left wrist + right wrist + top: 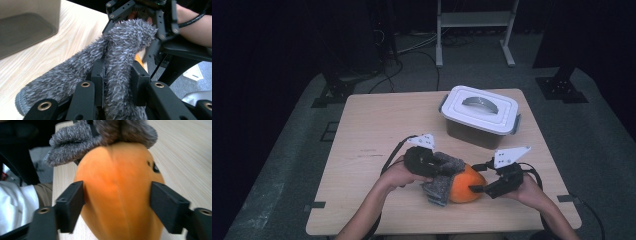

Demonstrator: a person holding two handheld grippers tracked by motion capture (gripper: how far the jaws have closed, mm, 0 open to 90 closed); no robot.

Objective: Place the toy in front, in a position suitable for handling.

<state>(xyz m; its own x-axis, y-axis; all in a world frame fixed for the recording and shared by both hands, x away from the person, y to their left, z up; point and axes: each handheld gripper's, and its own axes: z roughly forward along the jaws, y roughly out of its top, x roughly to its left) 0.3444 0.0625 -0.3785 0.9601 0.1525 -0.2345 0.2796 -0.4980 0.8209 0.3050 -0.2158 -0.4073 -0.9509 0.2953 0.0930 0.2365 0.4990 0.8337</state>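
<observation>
The left gripper (117, 82) clamped the sock (120, 50); the right gripper (117, 207) straddled the orange toy (117, 192), jaws apart; a lidded box (479, 116) stood behind.

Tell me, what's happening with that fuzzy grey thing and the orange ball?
A person is working at a wooden table with a gripper in each hand. The left gripper is pinching a fuzzy grey cloth that is draped over an orange toy. The right gripper has the orange toy between its fingers, seemingly touching its sides. A closed white box sits behind them, untouched.
</observation>
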